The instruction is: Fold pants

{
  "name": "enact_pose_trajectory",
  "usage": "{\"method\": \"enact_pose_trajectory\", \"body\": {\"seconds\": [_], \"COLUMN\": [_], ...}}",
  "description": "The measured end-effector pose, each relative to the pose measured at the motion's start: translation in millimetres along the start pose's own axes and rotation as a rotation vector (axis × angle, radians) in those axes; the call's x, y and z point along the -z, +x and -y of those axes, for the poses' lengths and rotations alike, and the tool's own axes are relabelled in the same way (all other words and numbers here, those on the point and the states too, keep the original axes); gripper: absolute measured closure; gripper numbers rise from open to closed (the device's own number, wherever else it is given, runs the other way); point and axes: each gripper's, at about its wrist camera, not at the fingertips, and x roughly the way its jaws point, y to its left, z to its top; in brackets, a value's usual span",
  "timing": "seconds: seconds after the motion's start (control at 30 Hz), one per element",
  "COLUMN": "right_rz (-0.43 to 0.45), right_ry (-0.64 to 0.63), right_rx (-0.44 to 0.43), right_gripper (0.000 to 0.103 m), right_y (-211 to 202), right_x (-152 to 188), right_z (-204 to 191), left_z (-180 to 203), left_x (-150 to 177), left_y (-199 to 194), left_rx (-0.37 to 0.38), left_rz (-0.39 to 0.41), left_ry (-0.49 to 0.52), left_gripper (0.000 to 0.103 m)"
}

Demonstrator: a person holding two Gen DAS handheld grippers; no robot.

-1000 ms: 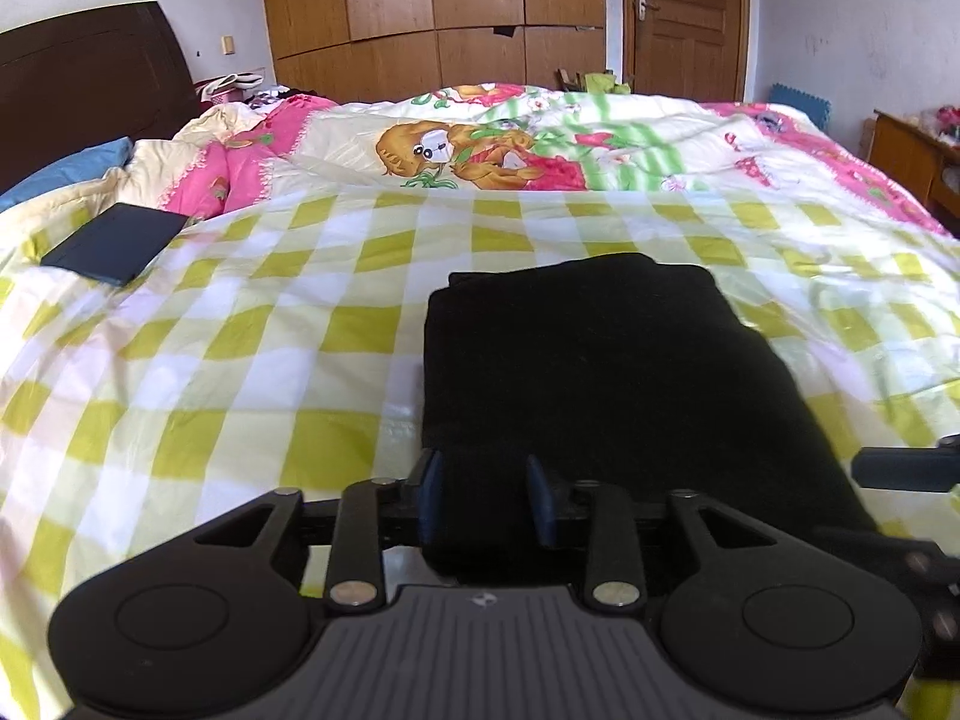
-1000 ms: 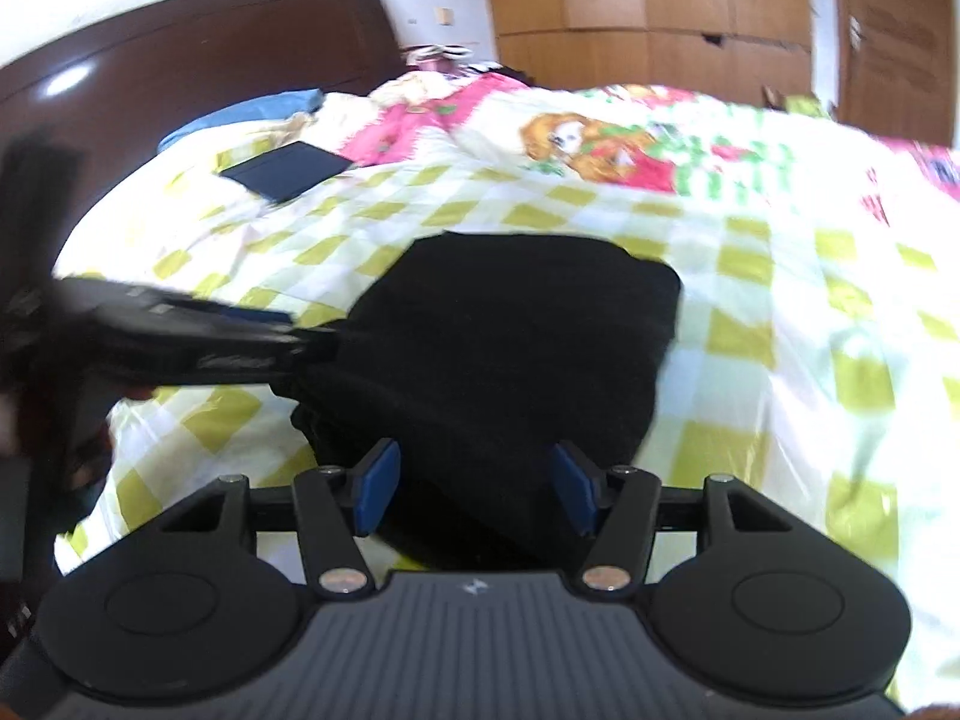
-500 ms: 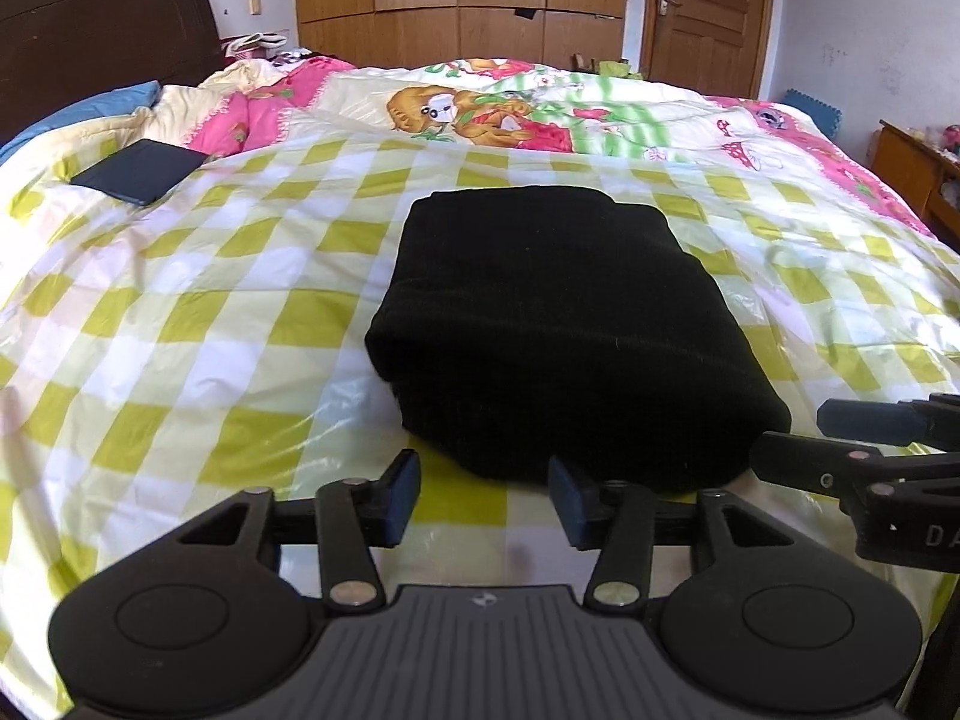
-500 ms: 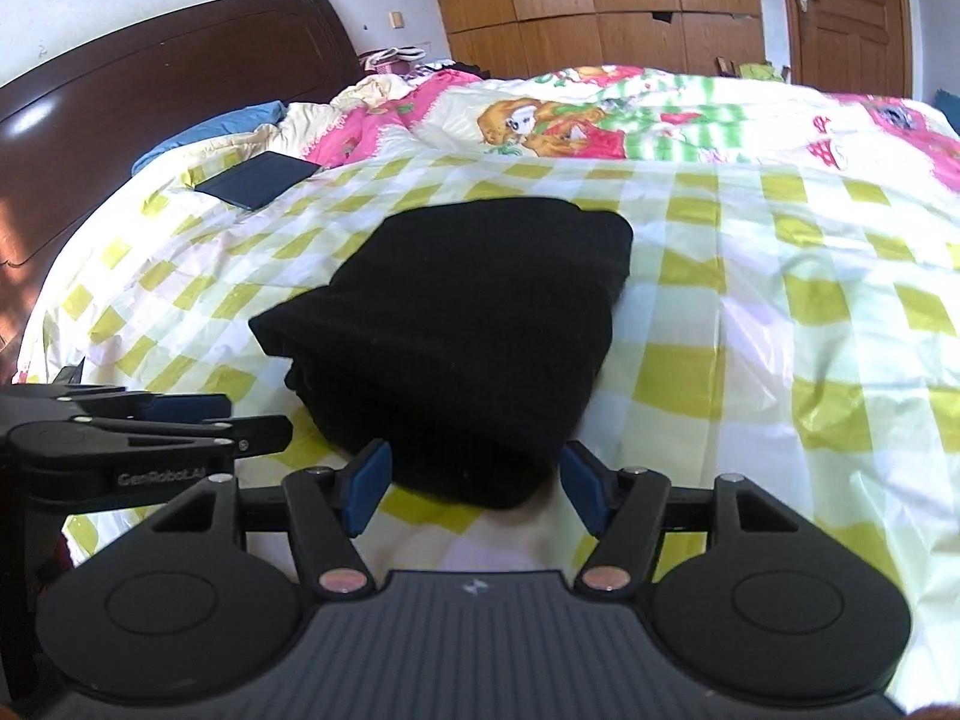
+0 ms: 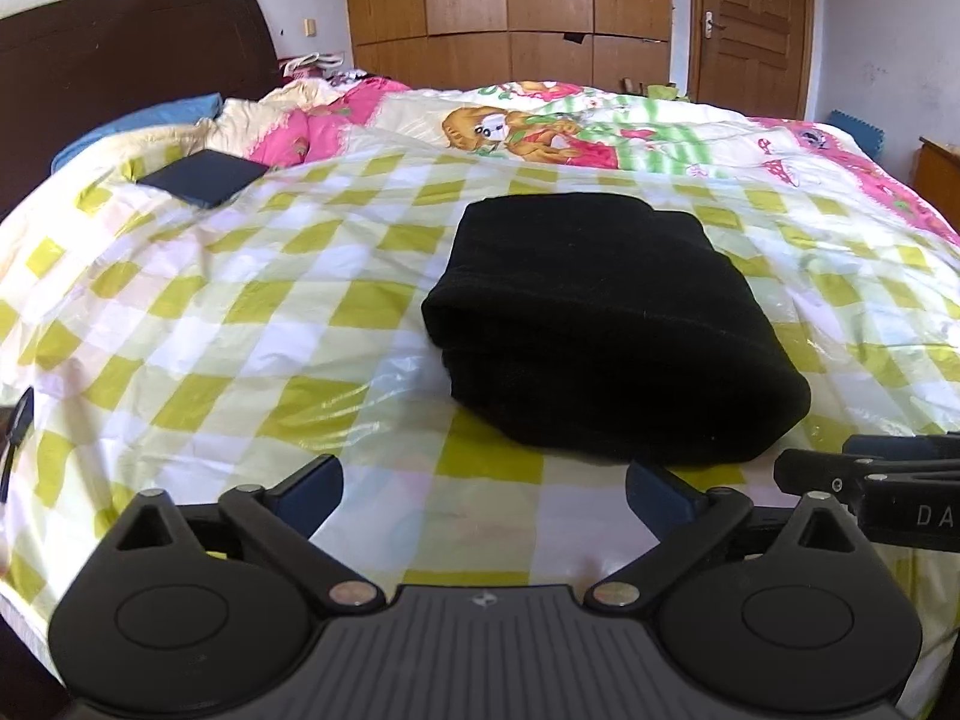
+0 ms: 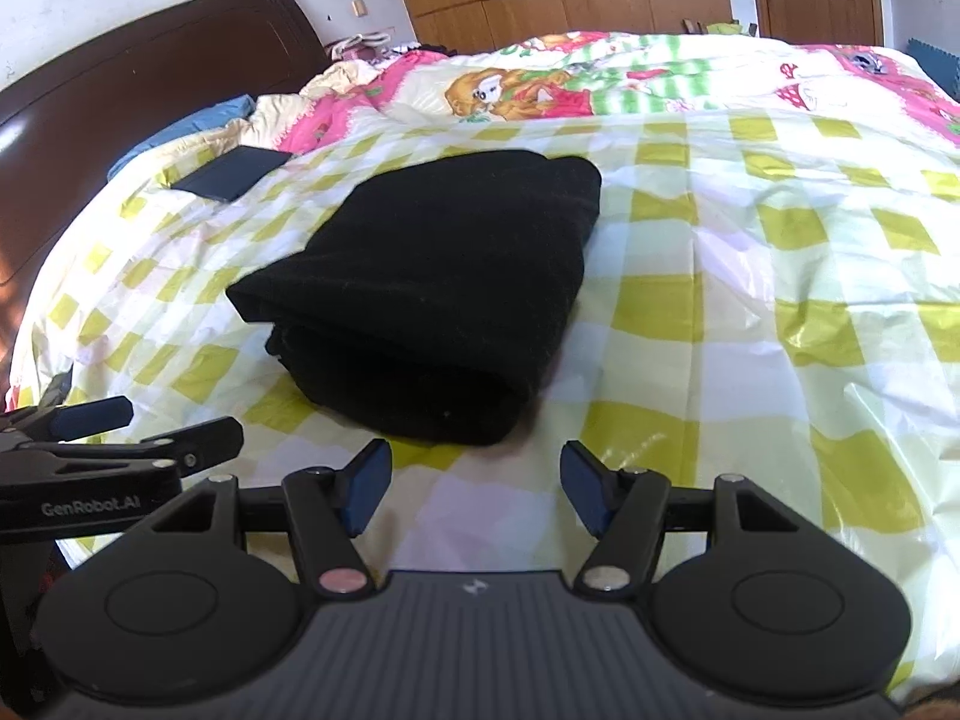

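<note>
**A:** What had just changed with the left tool [image 5: 483, 495]?

**B:** A second earlier its jaws were closed on the near edge of the black pants [image 5: 606, 324]. Its jaws had just been opening and stood spread as wide as they go, with only bare checked sheet [image 5: 198, 324] between them. It had also backed off toward six o'clock, so the bundle lay clear ahead of it, toward one o'clock in its own view.

**A:** And the right tool [image 6: 474, 489]?

**B:** Also apart, gripping nothing. The pants sat just ahead of its fingertips, toward eleven o'clock in its view, and it had drawn back from the cloth as well.

**A:** So what did that mean for the fold?

**B:** Both tools had let go and retreated, which I'd judge as the last fold being laid down and the task finished or very nearly so.

**A:** How did the pants look?

**B:** A compact, thick rectangle of several stacked layers resting flat on the bed. The rounded fold faced the tools. The top was smooth, though the lower layers stuck out slightly at the near left corner. A dark folded item [image 5: 201, 177] lay well apart at ten o'clock.
</note>
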Motion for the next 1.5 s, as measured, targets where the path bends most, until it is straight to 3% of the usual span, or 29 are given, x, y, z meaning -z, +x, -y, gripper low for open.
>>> {"method": "enact_pose_trajectory", "body": {"seconds": [0.3, 1.5], "right_rz": [-0.018, -0.028], "right_ry": [-0.025, -0.014], "right_rx": [-0.027, -0.034], "right_gripper": [0.039, 0.039], "right_y": [0.6, 2.1], "right_x": [5.9, 10.1], "right_z": [-8.7, -9.5], "left_z": [2.9, 9.8], "left_x": [7.8, 8.6], "left_y": [3.7, 0.8], "left_rx": [0.006, -0.026], "left_rz": [-0.034, -0.032], "left_ry": [-0.009, 0.023], "left_gripper": [0.000, 0.000]}}
